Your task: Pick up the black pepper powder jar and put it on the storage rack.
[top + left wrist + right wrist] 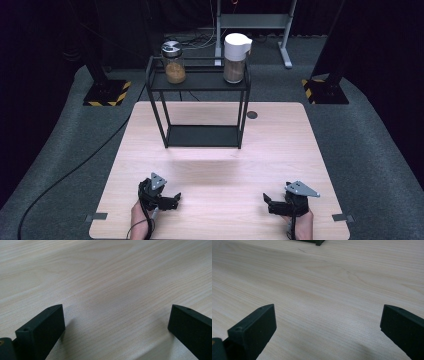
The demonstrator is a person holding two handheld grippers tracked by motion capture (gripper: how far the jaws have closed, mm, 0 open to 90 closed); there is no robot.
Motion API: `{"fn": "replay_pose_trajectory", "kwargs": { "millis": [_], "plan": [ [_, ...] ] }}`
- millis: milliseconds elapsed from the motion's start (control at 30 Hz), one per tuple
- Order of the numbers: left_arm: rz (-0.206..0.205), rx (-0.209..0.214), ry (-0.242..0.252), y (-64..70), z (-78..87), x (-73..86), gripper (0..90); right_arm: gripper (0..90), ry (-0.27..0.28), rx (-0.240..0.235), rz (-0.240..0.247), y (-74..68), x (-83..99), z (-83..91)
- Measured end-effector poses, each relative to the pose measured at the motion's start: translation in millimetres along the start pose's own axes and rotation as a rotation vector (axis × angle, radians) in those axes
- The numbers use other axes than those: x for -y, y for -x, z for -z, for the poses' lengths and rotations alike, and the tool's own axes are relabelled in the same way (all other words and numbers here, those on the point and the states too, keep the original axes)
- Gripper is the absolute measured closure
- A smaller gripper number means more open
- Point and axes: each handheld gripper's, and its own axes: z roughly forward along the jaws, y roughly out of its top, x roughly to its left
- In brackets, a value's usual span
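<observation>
Pale wood-grain tabletop (220, 150) carries a black wire-frame shelf (200, 87) with two glass jars; left gripper (172, 200) and right gripper (270, 202) rest low, blocky fingers spread wide, empty.

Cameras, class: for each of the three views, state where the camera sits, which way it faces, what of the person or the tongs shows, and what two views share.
High view: above the person's side, facing forward and down on the wooden table and black rack; both hands, left tongs and right tongs show.
Left gripper view: rides the left tongs, facing bare tabletop between open jaws.
Right gripper view: rides the right tongs, facing tabletop with the rack's foot at the top edge.
Shared: both gripper views show wood grain and open jaws.
</observation>
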Motion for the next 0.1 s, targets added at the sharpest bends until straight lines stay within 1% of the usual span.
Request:
{"fn": "replay_pose_trajectory", "kwargs": {
  "millis": [100],
  "plan": [
    [0.0,0.0,0.0,0.0,0.0,0.0,0.3,0.0,0.001,0.0,0.002,-0.3,0.2,0.1]
  ]
}}
